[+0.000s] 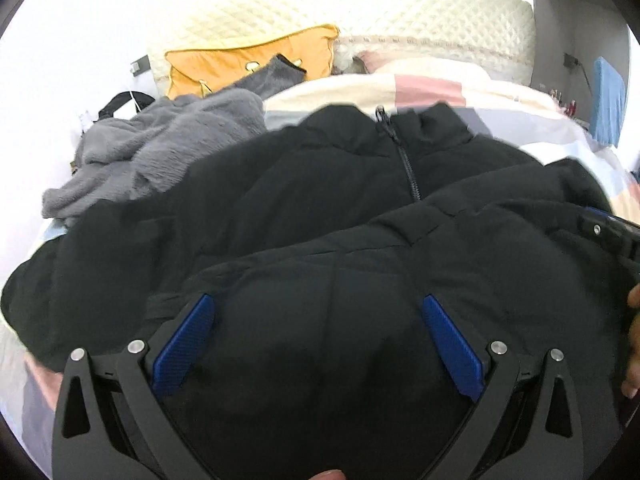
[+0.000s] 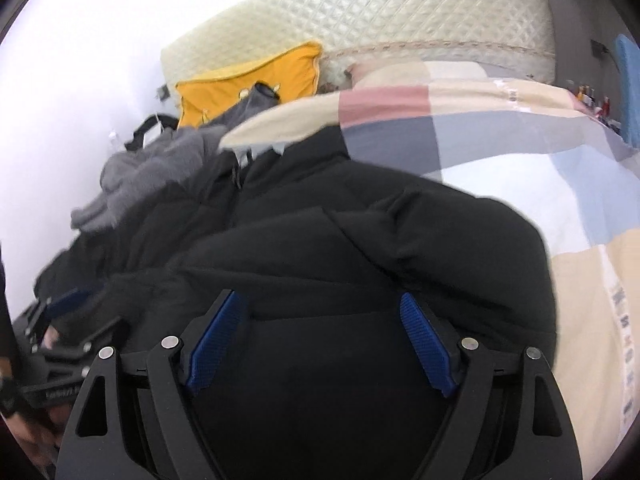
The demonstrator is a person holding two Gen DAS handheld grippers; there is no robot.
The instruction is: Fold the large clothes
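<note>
Black padded jacket (image 1: 320, 208) lies zipped on the bed (image 2: 520, 140), so it folds flat. Your left gripper (image 1: 318, 320) and right gripper (image 2: 322, 312) hang over its hem, jaws spread, gripping nothing.

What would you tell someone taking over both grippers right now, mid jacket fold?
Left gripper: open, over the near part of the black puffer jacket, gripping nothing.
Right gripper: open, over the same jacket, also empty.
Jacket lies zipped on the patchwork quilt, collar toward the headboard; a black padded fold lies across its lower front. A grey fleece garment sits bunched at its left, near the yellow pillow.
Done: the first fold, seemingly.
Left: finish folding the jacket, then probably the fleece.
</note>
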